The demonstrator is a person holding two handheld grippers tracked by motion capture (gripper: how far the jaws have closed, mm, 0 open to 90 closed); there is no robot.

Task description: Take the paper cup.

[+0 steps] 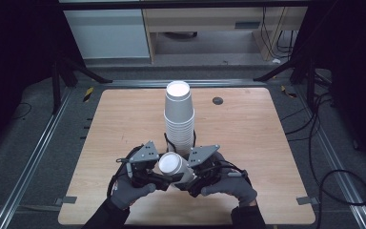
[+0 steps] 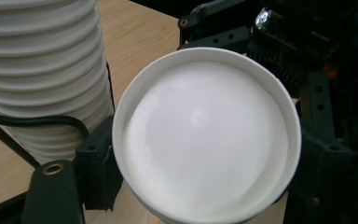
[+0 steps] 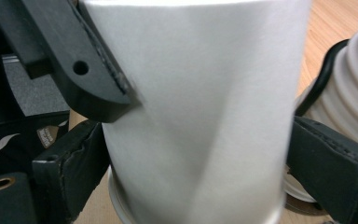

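Cup: a single white paper cup (image 1: pixel 174 165) is lying tilted at the near middle of the bench (image 1: pixel 119 119), its open mouth facing up and toward the left tool; in the left gripper view its rim is showing as a round white ring around a plain white inside.
Place: the cup is sitting just in front of the tall stack of white cups (image 1: pixel 179 117), which is standing mouth-down on the bench.
Left tool: the left tool (image 1: pixel 153 172) is standing partly open, its black jaws bracketing the cup's rim on both sides; the pads are sitting right against the rim, though a firm grip cannot be told.
Right tool: the right tool (image 1: pixel 190 177) is standing partly open around the cup's side wall, jaws close beside the paper on each side; whether they are pressing cannot be told.
Hands: gloved hands (image 1: pixel 128 193) are holding both tools at the near edge.
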